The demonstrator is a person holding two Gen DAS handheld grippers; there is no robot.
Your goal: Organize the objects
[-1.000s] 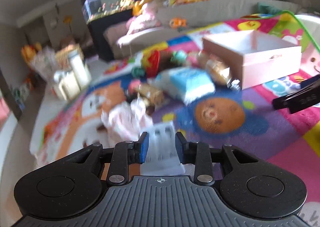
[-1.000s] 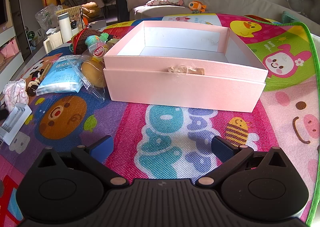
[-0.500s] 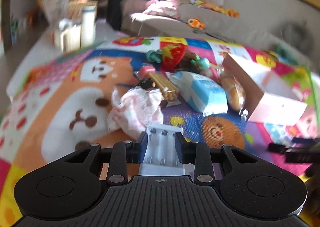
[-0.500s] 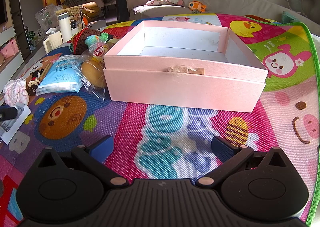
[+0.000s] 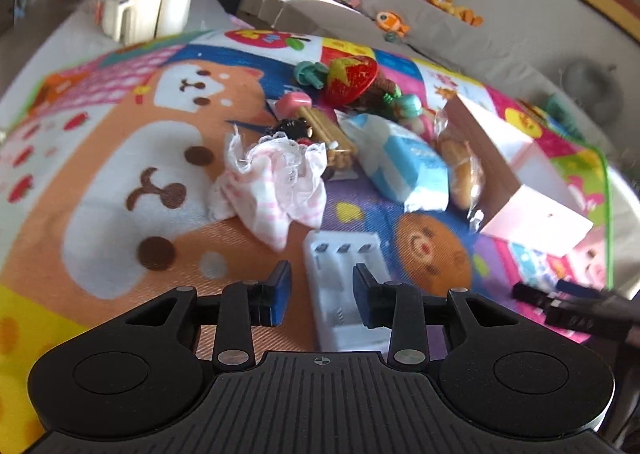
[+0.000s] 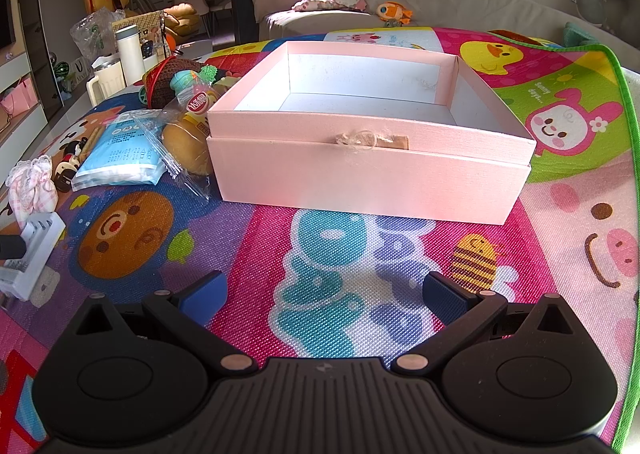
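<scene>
Colours and patterns around the box

The box [image 6: 372, 169] is pale pink outside, white inside. The mat [image 6: 344, 286] under it is multicoloured with cartoon animals: brown bear, yellow duck, pink rabbit, striped bee. Left of the box: light-blue pack [image 6: 120, 151], white charger [image 5: 344, 278], pink-and-white checked cloth [image 5: 272, 185] with lace, red strawberry toy [image 5: 352, 79]. Gripper pads [image 6: 204, 296] are blue.

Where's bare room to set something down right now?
The pink box is empty inside. Bare mat lies between its front wall and the right tool, and left of the pink cloth. It is crowded from the blue packet to the strawberry toy.
</scene>
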